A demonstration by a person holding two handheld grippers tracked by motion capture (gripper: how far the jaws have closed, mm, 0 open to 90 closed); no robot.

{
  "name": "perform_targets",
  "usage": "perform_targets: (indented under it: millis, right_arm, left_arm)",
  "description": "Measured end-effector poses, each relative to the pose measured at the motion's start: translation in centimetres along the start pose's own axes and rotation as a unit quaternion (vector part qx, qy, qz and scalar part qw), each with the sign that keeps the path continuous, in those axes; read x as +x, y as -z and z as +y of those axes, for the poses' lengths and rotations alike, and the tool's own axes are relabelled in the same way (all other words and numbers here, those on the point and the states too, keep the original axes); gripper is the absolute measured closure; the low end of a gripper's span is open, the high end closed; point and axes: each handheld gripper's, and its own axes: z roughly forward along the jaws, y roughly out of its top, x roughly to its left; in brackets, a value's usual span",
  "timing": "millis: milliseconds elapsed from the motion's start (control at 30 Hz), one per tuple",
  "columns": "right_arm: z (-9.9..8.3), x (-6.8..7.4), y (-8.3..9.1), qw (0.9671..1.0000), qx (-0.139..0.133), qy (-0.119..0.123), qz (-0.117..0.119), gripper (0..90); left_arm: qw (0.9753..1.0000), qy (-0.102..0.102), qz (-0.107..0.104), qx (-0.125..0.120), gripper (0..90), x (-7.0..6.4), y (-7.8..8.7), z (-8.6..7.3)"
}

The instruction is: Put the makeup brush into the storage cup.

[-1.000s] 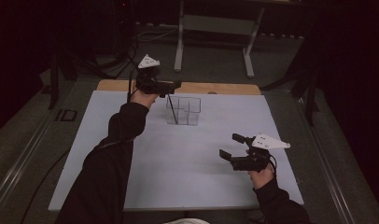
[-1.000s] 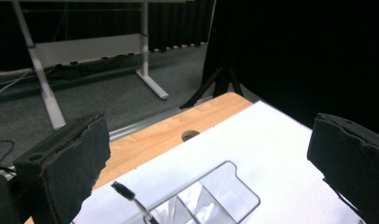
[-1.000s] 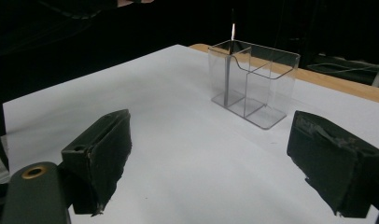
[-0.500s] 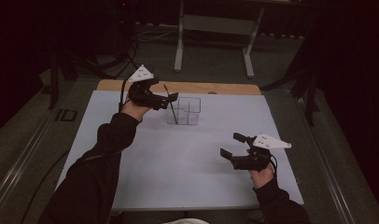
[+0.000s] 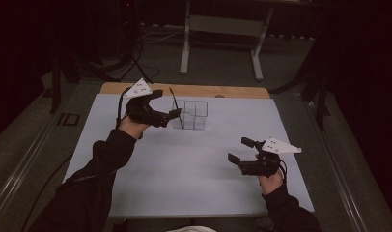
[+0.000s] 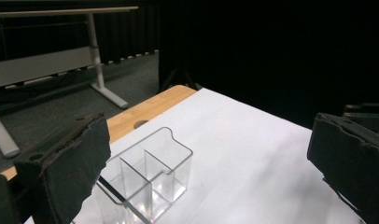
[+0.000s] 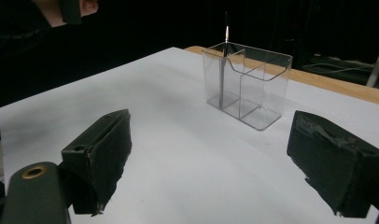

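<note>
While the left hand-held gripper (image 5: 166, 116) hangs just beside the clear box (image 5: 190, 115), its jaws stand wide apart and hold nothing. The box sits near the far edge of the white tabletop (image 5: 184, 169), a little to the right of that gripper. It has thin walls inside that split it into small parts. A thin dark stick (image 5: 176, 108) stands in the part nearest the left gripper. The stick is almost straight up, leaning a bit, and its top pokes out over the rim. I can see nothing else in the box; the other parts look empty.

The right hand-held gripper (image 5: 238, 151) is well apart from the box, low over the near right side of the tabletop. Its jaws are wide apart too, with nothing between them.

The left gripper is much nearer, so I think it would be the one to reach the stick, coming in from the side
</note>
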Motion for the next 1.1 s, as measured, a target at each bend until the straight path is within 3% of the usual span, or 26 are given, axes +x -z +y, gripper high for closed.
perform_targets:
  millis: [633,1100]
  right_arm:
    - [0.1,0.0,-0.1,1.0000,0.000,0.000,0.000,13.5]
    - [0.0,0.0,-0.2,1.0000,0.004,-0.002,0.000,13.5]
  left_arm:
    - [0.9998,-0.010,-0.010,0.016,0.2,-2.5,2.8,-3.7]
    - [0.9995,0.009,-0.018,0.026,0.2,-3.4,4.2,-7.0]
